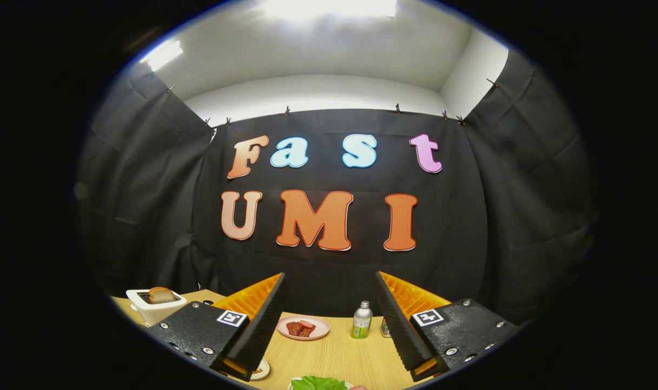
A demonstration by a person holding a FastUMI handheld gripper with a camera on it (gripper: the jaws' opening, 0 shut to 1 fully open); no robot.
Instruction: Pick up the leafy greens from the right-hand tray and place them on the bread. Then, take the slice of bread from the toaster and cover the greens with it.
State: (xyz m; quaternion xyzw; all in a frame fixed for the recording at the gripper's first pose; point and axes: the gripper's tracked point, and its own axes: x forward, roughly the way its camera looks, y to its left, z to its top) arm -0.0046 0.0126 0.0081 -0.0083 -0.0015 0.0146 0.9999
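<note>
My gripper point(329, 292) is open, its two fingers spread wide above the wooden table point(334, 355) with nothing between them. The leafy greens point(318, 383) lie on a light tray just below and between the fingers, only their top edge showing. A white toaster point(154, 307) stands beyond the left finger at the table's far left, with a slice of bread point(162, 295) sticking up out of its slot. A small plate point(261, 370) peeks out by the left finger's base; what lies on it is hidden.
A pink plate point(303, 327) with red meat slices sits ahead between the fingers. A small bottle point(362, 320) with a green label stands to its right, with a can point(385, 327) partly hidden behind the right finger.
</note>
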